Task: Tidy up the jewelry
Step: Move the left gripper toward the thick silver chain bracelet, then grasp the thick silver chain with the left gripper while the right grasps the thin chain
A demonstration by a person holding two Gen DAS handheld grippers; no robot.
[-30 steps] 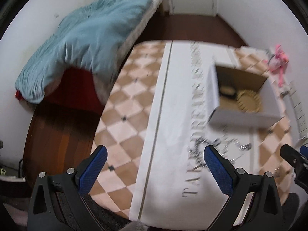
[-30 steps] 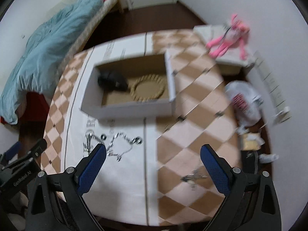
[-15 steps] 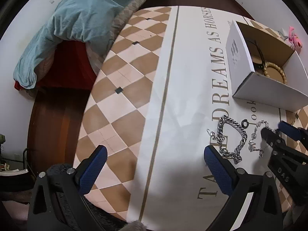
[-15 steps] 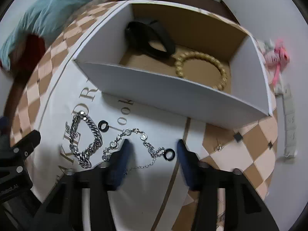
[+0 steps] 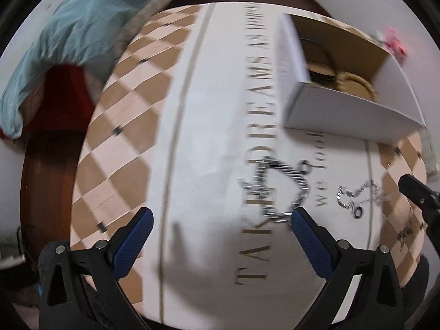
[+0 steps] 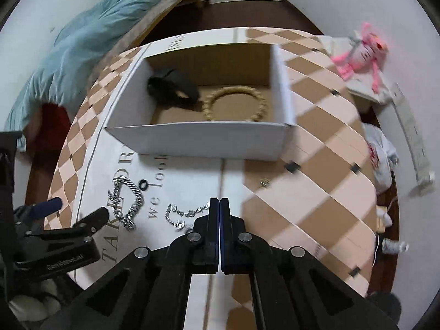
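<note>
The right gripper [image 6: 220, 200] is pinched together on the thin silver charm chain [image 6: 180, 216]; the left gripper [image 5: 220, 220], spread apart, hovers beside the chunky silver link bracelet [image 5: 277, 189].

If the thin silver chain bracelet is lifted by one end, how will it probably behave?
The thin chain bracelet lies in a loose curve on the tablecloth, so it will probably hang limp and swing. Its fine links suggest it is light. The right hand-held gripper is shut at one end, so the rest may trail and could snag the thicker chain nearby.
</note>
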